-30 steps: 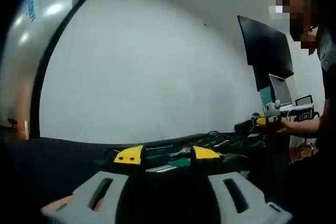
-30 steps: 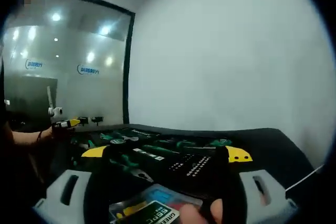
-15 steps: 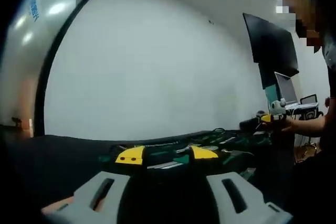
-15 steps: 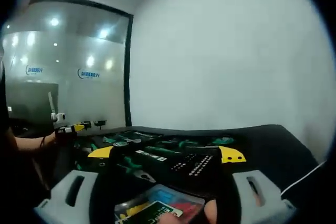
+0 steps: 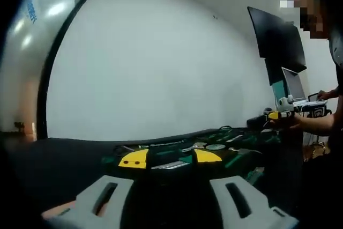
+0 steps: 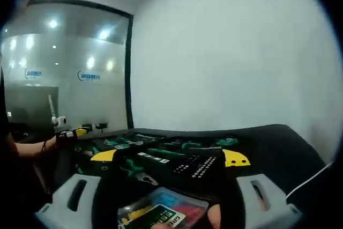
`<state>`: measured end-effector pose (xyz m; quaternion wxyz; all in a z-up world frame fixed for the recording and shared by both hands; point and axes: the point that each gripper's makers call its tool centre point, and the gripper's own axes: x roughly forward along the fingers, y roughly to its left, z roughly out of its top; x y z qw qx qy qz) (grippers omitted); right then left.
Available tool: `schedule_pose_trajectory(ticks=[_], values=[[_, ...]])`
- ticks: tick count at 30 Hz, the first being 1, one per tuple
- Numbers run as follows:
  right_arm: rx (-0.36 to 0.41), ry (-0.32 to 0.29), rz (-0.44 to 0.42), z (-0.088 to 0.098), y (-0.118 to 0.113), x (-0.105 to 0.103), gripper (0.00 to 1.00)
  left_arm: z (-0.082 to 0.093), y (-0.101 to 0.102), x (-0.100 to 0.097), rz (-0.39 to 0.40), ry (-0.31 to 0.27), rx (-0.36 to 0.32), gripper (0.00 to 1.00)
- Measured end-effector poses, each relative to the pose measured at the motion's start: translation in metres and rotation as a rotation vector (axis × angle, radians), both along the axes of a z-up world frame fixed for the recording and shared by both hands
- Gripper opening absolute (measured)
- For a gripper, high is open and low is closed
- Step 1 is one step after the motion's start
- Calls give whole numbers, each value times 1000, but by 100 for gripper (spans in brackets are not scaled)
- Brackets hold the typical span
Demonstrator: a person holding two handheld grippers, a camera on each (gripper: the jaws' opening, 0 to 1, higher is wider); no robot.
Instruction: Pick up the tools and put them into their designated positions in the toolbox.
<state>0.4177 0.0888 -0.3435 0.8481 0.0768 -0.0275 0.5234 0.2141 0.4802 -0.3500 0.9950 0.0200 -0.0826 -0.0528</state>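
Note:
The open toolbox tray [image 6: 161,148] lies on a black table and holds several green-handled tools and a black bit holder [image 6: 197,168]. My right gripper [image 6: 169,157] stands open just in front of it, its yellow-tipped jaws wide apart with nothing gripped. In the left gripper view the same tray of tools [image 5: 214,147] lies low and flat, beyond my left gripper [image 5: 170,157], which is open and empty. The right gripper [image 5: 276,115] appears at the far right in a hand. The left gripper [image 6: 69,131] appears at the far left.
A clear plastic case with a green label and coloured parts [image 6: 161,210] lies right under the right gripper. A black wall screen [image 5: 276,38] and a laptop [image 5: 295,89] stand at the right, beside a person [image 5: 327,52]. A white wall and a glass partition [image 6: 59,73] lie behind the table.
Both views have shifted only slightly with the hands. In the left gripper view the hand with the right gripper sits a little lower. Both grippers stay open.

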Motion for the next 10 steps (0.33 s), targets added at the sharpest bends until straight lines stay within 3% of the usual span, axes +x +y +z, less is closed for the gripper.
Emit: schedule_pose_trajectory(ticks=[10], values=[[-3, 12, 7, -1, 1, -1, 71, -2, 1, 1, 12, 8, 10, 32]])
